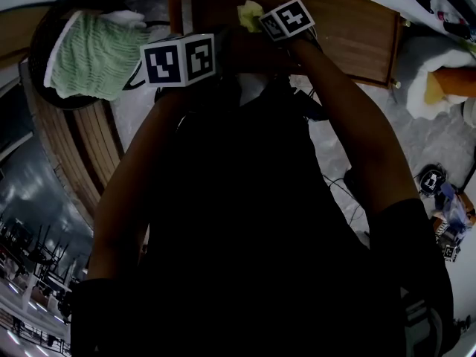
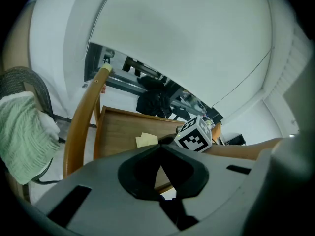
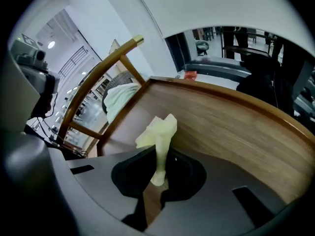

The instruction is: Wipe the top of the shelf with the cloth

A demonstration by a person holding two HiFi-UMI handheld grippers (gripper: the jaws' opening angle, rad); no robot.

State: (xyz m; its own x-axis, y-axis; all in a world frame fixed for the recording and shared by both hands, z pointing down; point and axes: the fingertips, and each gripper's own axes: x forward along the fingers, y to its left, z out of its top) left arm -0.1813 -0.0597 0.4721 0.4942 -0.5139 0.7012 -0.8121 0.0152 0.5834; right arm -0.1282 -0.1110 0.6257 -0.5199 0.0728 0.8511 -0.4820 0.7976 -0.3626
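Note:
The wooden shelf top (image 1: 349, 28) lies ahead of me, past my dark torso. My right gripper (image 1: 271, 24) reaches over its near left part, shut on a pale yellow cloth (image 1: 249, 13). In the right gripper view the cloth (image 3: 160, 132) stands up bunched from between the jaws of the right gripper (image 3: 160, 154), just above the wood (image 3: 221, 127). My left gripper (image 1: 186, 59) hangs near the shelf's left front corner. Its jaws meet with nothing between them in the left gripper view (image 2: 160, 149), which shows the cloth (image 2: 146, 140) on the shelf top (image 2: 118, 132).
A green knitted towel (image 1: 93, 54) lies on a round dark chair at the left, with a curved wooden rail (image 2: 81, 122) beside the shelf. White bedding with an orange item (image 1: 439, 80) sits at the right. Cables (image 1: 342, 184) and small marked devices (image 1: 431, 178) lie on the floor.

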